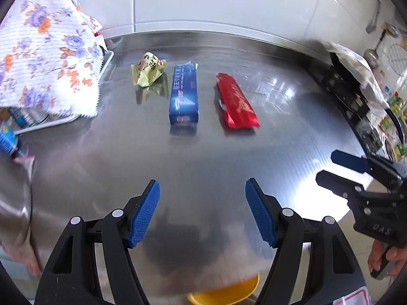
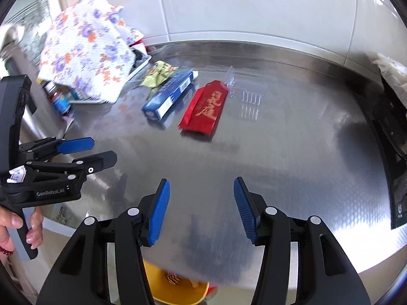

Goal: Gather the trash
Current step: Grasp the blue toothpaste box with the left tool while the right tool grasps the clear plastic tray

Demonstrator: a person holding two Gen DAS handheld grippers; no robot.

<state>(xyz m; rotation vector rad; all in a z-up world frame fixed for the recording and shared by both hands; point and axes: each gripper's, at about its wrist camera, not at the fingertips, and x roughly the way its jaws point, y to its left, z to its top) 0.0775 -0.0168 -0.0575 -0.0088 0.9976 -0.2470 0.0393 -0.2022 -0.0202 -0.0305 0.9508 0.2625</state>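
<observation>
1. Both claws, left gripper and right gripper, hang parted and empty above the counter near its front edge.
2. Crumpled yellow wrapper, blue carton and glossy red foil packet lie toward the back edge.
3. A yellow bin is cut off below the front edge.

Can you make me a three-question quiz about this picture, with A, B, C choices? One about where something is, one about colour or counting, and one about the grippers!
1. Where is the blue box?
A. between the yellow wrapper and the red packet
B. inside the yellow bin
C. on the flowery cloth

2. How many pieces of trash lie in a row on the metal table?
A. one
B. three
C. six

3. What is the left gripper doing?
A. squeezing the red packet
B. holding the cloth
C. open, holding nothing

Answers: 1 A, the box lies in the middle of the row. 2 B, wrapper, box and packet. 3 C, only bare table shows between its fingers.
</observation>
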